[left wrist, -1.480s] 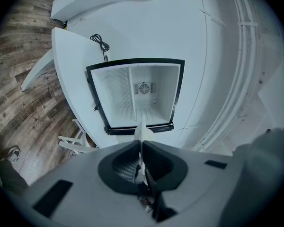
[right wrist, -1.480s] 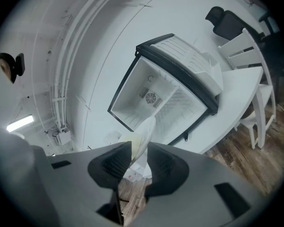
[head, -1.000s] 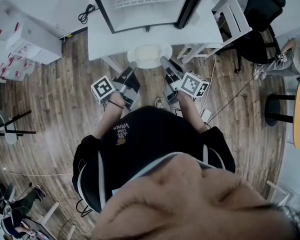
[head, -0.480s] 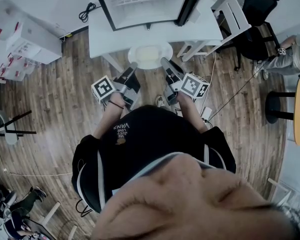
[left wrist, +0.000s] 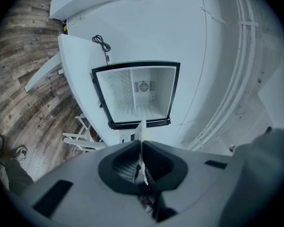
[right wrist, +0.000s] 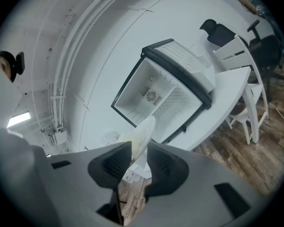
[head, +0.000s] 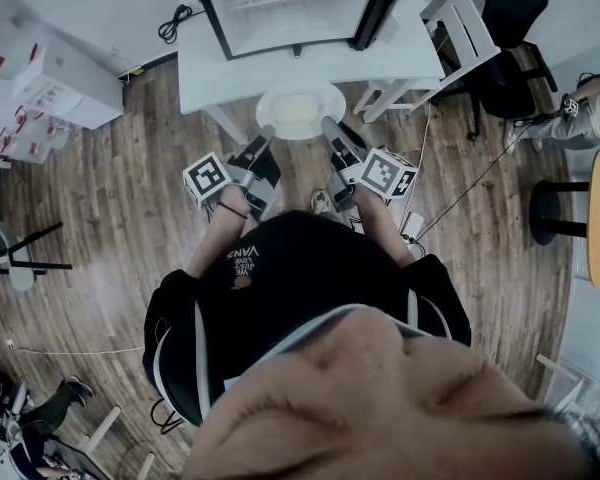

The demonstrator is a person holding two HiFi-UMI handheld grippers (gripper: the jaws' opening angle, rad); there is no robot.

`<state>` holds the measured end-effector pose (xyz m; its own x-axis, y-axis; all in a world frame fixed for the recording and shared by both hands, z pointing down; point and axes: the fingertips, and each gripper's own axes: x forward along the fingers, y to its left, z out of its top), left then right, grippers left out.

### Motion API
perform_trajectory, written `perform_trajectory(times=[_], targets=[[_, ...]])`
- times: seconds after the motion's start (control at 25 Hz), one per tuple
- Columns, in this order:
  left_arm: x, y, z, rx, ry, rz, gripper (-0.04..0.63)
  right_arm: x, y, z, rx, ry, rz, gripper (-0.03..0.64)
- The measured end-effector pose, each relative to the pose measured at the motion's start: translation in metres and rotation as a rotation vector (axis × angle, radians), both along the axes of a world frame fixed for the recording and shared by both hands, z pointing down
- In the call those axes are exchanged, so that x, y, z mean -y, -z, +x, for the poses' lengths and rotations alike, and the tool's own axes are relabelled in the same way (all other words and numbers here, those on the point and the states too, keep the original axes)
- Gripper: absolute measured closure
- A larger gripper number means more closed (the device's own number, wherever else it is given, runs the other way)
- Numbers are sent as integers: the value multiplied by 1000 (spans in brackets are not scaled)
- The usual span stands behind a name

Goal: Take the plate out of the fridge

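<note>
The plate (head: 298, 108) is out of the fridge (head: 290, 18), carried level between the two grippers just in front of the fridge's open mouth and over the near edge of the white table (head: 210, 73) on which the fridge stands. The left gripper (head: 267, 130) has its jaws pressed almost together on the plate's left rim; in the left gripper view the plate (left wrist: 142, 128) shows edge-on as a thin pale line running out from between the pads of that gripper (left wrist: 141, 144). The right gripper (head: 328, 123) pinches the right rim with its jaws set wider, the pale cream plate (right wrist: 144, 131) rising from the gap between them (right wrist: 138, 148). Whether anything lies on the plate cannot be told. The fridge (left wrist: 135, 96) is dark-framed, with white inner walls and a round fan grille (left wrist: 143, 86) on its far wall. Its door (right wrist: 187, 63) stands swung open on the right.
</note>
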<state>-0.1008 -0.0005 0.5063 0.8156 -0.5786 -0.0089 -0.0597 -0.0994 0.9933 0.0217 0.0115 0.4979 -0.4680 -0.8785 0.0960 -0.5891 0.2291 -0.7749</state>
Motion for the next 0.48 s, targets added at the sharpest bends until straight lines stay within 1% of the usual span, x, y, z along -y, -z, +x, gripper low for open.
perform_trajectory(times=[0.2, 0.36, 0.48], targets=[[0, -1, 1, -4, -4, -6, 563, 0, -2, 3, -13, -9, -5, 508], [0, -1, 1, -7, -4, -5, 563, -1, 0, 1, -4, -8, -4, 508], [-1, -1, 1, -8, -3, -4, 563, -1, -3, 4, -25, -15, -6, 508]])
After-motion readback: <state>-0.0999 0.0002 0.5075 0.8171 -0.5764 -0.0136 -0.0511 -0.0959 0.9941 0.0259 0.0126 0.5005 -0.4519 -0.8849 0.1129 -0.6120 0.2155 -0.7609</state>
